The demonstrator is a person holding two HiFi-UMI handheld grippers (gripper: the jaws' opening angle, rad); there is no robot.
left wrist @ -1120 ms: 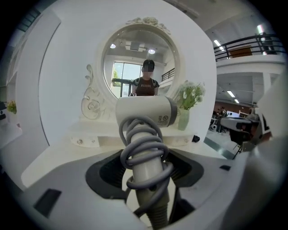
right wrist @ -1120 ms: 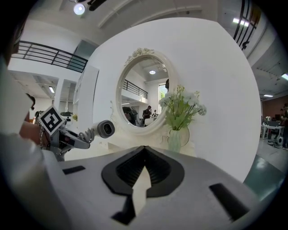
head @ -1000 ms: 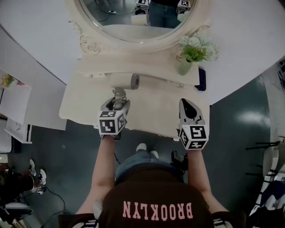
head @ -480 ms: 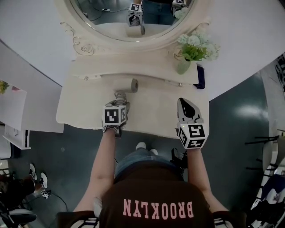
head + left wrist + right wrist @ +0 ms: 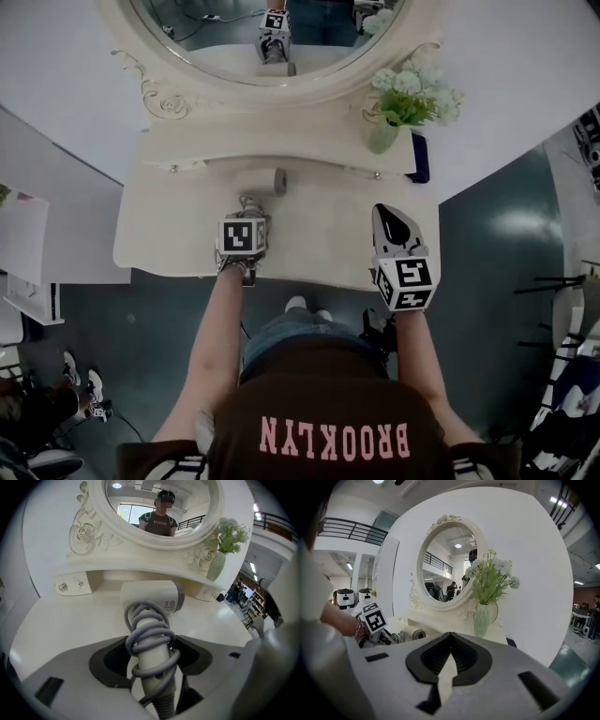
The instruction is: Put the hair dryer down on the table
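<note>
The white hair dryer has a grey cord wound around its handle. Its barrel lies crosswise, low over or on the cream vanity table; contact cannot be told. My left gripper points steeply down at it, shut on the wrapped handle. My right gripper hovers over the table's right part, its jaws shut with nothing between them. The right gripper view also catches the dryer and the left gripper's marker cube at the left.
An oval mirror in a carved frame rises behind a raised shelf. A green vase of pale flowers stands on the shelf at the right, with a dark object beside it. The table's front edge is near my body.
My left gripper has sunk toward the table with the hair dryer and tipped further downward. The right gripper has hardly moved.
</note>
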